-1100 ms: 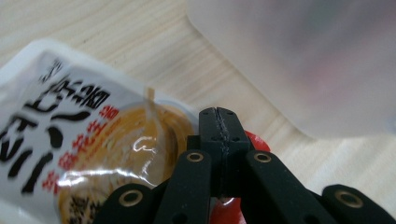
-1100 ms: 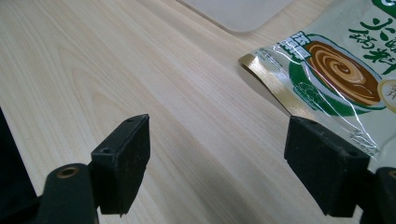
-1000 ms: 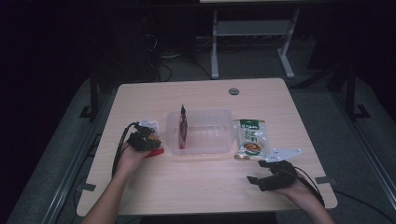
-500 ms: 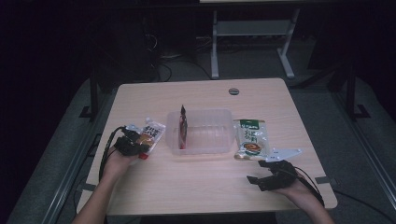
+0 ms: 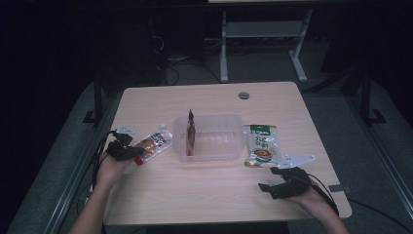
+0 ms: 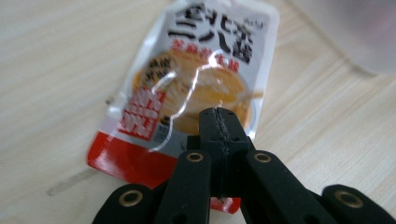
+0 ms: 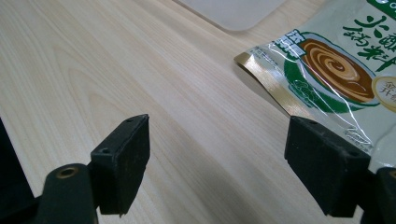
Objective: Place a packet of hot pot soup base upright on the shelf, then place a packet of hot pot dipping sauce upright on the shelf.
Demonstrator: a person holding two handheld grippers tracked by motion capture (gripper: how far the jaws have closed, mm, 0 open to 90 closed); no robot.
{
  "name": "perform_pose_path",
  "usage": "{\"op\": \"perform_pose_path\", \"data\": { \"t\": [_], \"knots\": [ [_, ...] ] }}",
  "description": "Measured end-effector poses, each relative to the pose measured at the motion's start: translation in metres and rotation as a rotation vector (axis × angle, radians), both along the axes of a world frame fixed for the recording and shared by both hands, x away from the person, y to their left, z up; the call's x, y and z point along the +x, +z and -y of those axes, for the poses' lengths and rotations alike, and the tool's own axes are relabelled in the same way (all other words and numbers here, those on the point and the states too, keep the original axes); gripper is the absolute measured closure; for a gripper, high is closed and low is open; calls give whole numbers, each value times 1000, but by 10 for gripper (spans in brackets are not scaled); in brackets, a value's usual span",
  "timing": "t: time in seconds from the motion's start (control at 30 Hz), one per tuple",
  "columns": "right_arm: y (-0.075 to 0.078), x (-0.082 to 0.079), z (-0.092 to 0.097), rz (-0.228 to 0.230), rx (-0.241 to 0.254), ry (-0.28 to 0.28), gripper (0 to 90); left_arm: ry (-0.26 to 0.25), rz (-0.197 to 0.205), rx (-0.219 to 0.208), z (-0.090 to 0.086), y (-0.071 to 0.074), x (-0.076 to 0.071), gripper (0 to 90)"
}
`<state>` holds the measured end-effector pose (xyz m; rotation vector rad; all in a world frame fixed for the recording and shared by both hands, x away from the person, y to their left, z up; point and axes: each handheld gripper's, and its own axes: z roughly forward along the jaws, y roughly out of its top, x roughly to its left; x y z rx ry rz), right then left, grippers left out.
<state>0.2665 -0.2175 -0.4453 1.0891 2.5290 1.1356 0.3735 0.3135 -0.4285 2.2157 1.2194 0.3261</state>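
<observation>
A white, orange and red sauce pouch (image 5: pixel 156 142) (image 6: pixel 205 70) lies flat on the wooden table, left of a clear plastic container (image 5: pixel 214 119). My left gripper (image 5: pixel 136 155) (image 6: pixel 219 121) is shut with nothing seen between its jaws, its tips over the pouch's red end. A dark red pouch (image 5: pixel 191 134) stands on edge inside the container at its left side. Right of the container lies a green and white pouch (image 5: pixel 262 144) (image 7: pixel 336 70). My right gripper (image 5: pixel 270 178) (image 7: pixel 217 154) rests open near the front right edge, just short of that pouch's gold corner.
A round grey cap (image 5: pixel 244 95) sits in the table (image 5: pixel 204 195) near its far edge. Cables trail off the left edge by my left hand. A white metal frame (image 5: pixel 263 34) stands on the floor behind the table. The container's corner (image 7: pixel 233 11) lies ahead of the right gripper.
My left gripper has drawn back leftward from beside the container, uncovering the orange pouch, which stays on the table. The right gripper has not moved.
</observation>
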Motion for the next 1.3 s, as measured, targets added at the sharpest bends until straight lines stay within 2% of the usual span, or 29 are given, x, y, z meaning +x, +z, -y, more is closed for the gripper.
{"op": "perform_pose_path", "data": {
  "t": [0.17,0.23,0.3,0.37,0.4,0.47,0.53,0.6,0.7,0.73,0.8,0.93,1.03,1.1,1.17,1.23,1.3],
  "knots": [
    [1,0,0,-5,-1,-5,218,-6,20,-12,6,6,11,881],
    [0,1,0,1,0,-2,218,-26,30,-10,9,4,17,732],
    [0,2,0,1,1,-2,218,-38,23,-12,11,2,22,679],
    [-1,2,1,-4,-2,0,218,-71,22,-7,13,-1,28,525],
    [-1,2,0,-8,-2,-2,218,-80,16,-9,13,-2,30,482],
    [-1,3,0,-11,0,-1,218,-93,29,-17,12,-4,35,391],
    [-1,3,-1,-9,0,0,218,-104,24,-42,11,-8,39,323],
    [-1,3,-1,-12,1,2,218,-112,-8,-1,10,-13,44,222],
    [-2,3,0,-19,-2,-2,218,-148,-8,4,9,-19,47,156],
    [-2,3,1,-21,-1,-4,218,-149,-7,-3,10,-21,47,140],
    [-2,3,1,-20,1,-6,218,-170,0,19,9,-23,48,134],
    [-2,3,0,-22,-1,-2,218,-166,11,49,7,-26,49,127],
    [-2,2,0,-23,-5,1,218,-194,-9,28,4,-31,50,127],
    [-2,3,0,-23,-4,2,218,-191,2,16,3,-32,48,127],
    [-3,3,0,-24,-6,1,218,-202,9,24,3,-32,48,133],
    [-3,3,0,-24,-7,0,218,-212,14,28,2,-31,47,152],
    [-3,3,0,-23,-11,2,218,-213,2,13,1,-29,45,254]
  ]
}}
